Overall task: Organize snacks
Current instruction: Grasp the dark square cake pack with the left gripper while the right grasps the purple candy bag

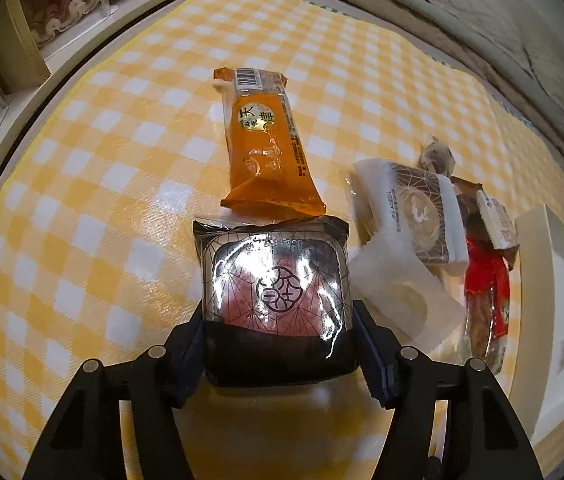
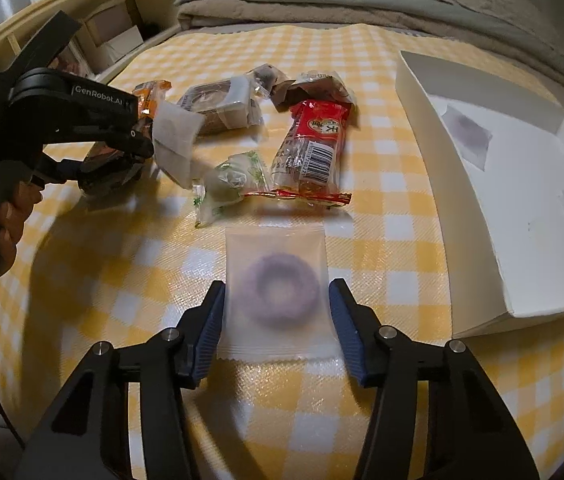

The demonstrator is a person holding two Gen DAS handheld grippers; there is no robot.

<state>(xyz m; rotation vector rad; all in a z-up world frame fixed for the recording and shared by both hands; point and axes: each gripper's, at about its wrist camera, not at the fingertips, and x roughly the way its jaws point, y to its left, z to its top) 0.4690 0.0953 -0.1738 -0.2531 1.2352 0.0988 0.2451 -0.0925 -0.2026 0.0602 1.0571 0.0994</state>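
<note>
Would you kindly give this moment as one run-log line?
left gripper: shut on dark pastry packet | right gripper: astride purple-ring packet, grip unclear | white box: two packets inside

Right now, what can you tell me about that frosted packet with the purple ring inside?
The frosted packet is a flat, translucent white pouch with a crimped, zigzag bottom edge. A purple doughnut-shaped snack shows dimly through it. It lies flat on the yellow checked cloth, apart from the other snacks, between the blue pads of the right hand-held gripper, which meet its side edges.
</note>
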